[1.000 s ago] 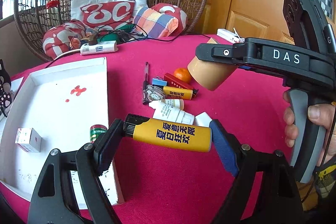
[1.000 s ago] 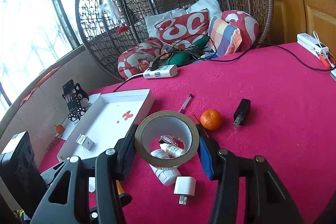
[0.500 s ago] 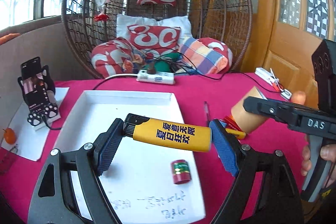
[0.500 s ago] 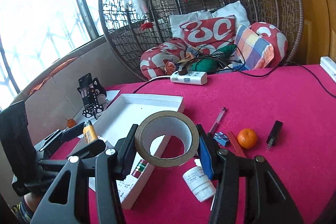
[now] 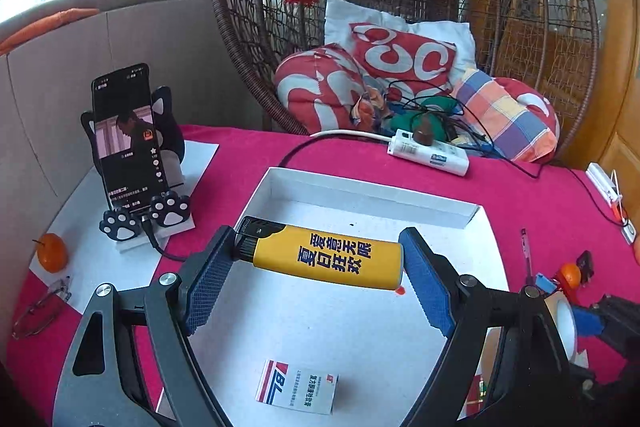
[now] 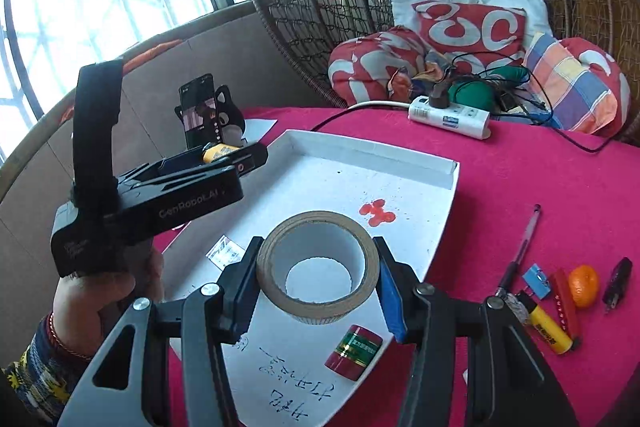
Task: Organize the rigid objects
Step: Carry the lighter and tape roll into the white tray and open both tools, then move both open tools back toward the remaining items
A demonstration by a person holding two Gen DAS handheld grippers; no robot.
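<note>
A: Left gripper (image 5: 320,267) has the big yellow lighter (image 5: 326,258) clamped end to end between its blue textured pads, jaws spread wide, hanging over the white tray (image 5: 360,193). What can't you make out?

B: Plenty. In the left wrist view the gripper's black arms cover the tray's lower corners, and the right edge cuts off most of the other tool. A small white box (image 5: 298,387) with red and blue print lies flat at the bottom of frame; its text is too small to read.

A: Over on the right wrist view, the right gripper (image 6: 316,279) is pinching the brown tape roll (image 6: 318,267) across its outer wall, jaws at a middling spread.

B: Cardboard core, smooth ring, tilted so you see through the hole to the tray floor. A red cylinder (image 6: 353,351) with a green and gold band lies on its side just below it.

A: Room to move?

B: The tray's middle is bare apart from a red stain (image 6: 376,213). Its low rim is folded white card. Handwriting near the bottom edge is partly hidden by the gripper.

A: And the loose pieces?

B: Lower right on the magenta cloth (image 6: 540,179): pen (image 6: 520,251), small yellow lighter (image 6: 548,329), orange (image 6: 583,285), clustered close.
</note>
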